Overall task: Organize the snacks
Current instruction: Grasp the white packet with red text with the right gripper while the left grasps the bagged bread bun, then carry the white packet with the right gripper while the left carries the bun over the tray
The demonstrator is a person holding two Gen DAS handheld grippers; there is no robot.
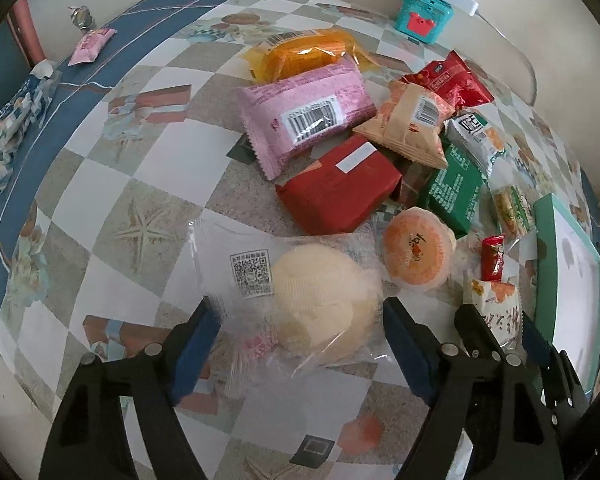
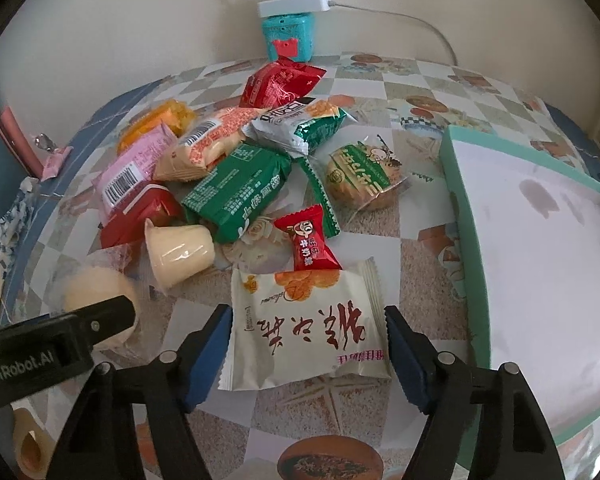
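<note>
Checkered tablecloth (image 1: 100, 184) with seashell prints covers the surface; a cream wall stands behind. Snack packets lie heaped at centre frame: a pink wrapper (image 1: 306, 114), a red packet (image 1: 338, 188), a green packet (image 2: 240, 188). Left gripper (image 1: 300, 344), lower centre of its view, has its jaws apart around a clear-wrapped pale round cake (image 1: 324, 300), neither pad visibly pressing it. Right gripper (image 2: 306, 350), lower centre of its view, has jaws apart on either side of a white biscuit packet (image 2: 308, 320); contact cannot be confirmed. A mint-rimmed white box (image 2: 540, 248) sits at the right of the frame. A teal tin (image 2: 288, 38) stands by the wall.
</note>
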